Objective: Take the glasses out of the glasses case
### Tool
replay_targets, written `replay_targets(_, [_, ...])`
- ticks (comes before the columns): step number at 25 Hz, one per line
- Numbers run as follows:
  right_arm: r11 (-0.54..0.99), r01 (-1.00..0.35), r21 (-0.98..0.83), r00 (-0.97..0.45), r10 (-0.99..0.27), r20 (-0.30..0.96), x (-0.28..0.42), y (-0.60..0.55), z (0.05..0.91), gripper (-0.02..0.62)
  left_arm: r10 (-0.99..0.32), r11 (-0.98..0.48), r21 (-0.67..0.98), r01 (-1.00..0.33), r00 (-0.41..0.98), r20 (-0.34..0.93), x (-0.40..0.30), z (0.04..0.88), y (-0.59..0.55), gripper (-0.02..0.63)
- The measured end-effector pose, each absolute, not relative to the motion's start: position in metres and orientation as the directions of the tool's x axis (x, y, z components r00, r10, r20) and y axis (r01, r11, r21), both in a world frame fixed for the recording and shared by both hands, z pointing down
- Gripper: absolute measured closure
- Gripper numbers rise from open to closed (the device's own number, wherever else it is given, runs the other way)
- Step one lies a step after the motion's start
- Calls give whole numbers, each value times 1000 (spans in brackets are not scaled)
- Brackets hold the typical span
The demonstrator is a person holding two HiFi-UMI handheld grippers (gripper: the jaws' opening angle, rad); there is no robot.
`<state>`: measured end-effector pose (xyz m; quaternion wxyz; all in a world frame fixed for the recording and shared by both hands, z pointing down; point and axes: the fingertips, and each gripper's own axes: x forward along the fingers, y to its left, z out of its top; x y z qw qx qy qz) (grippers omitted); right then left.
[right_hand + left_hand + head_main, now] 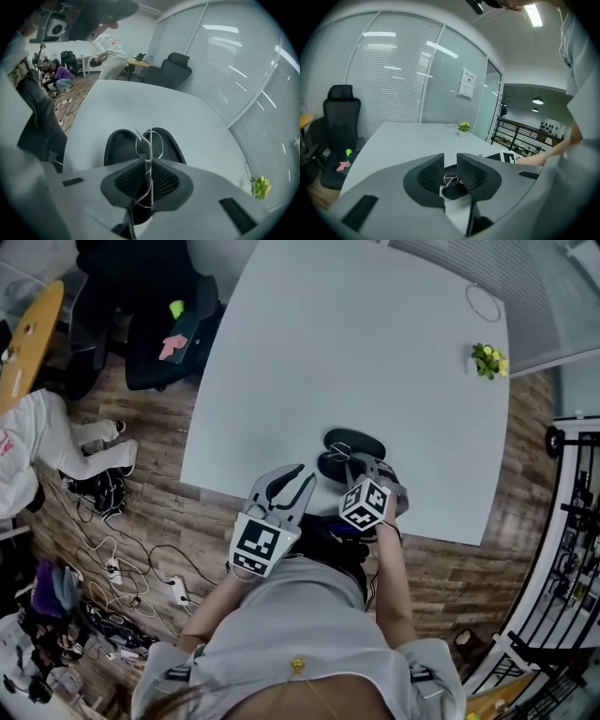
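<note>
Right gripper [149,163] pinches the glasses [151,139] edge-on, long axis pointing forward along its jaws over the open case [118,146]; left gripper [450,165] gapes empty.

The head view looks steeply down from overhead onto the white table [356,343]. Both gripper views ride low, close behind their jaws, sharing the open glasses case [453,191] and potted plant [464,126].

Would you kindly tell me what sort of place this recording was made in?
Most likely an office meeting room: a large white table, a black office chair beside it, and glass partition walls with slatted blinds.
</note>
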<state>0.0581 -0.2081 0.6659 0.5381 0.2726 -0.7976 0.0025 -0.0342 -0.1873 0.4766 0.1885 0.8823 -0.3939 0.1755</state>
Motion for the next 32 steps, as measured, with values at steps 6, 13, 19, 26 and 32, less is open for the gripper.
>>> replay_targets(6, [833, -460, 306, -302, -471, 829, 57, -211, 627, 543, -614, -642, 192, -742, 648, 450, -27, 474, -187, 522])
replay_targets(13, [798, -500, 338, -344, -541, 767, 55, -219, 567, 543, -600, -662, 193, -724, 666, 443, -22, 475, -188, 522])
replay_targets(19, [775, -525, 353, -379, -584, 718, 53, -214, 524, 543, -600, -674, 188, -715, 678, 425, -19, 470, -192, 522])
replay_targets(26, [765, -540, 350, -402, -600, 691, 53, -207, 497, 545, -595, -688, 180, -703, 689, 414, -17, 467, -194, 522])
replay_targets(32, [755, -550, 358, -407, -616, 674, 53, -204, 485, 544, -589, -700, 171, -693, 697, 409, -14, 464, -196, 522])
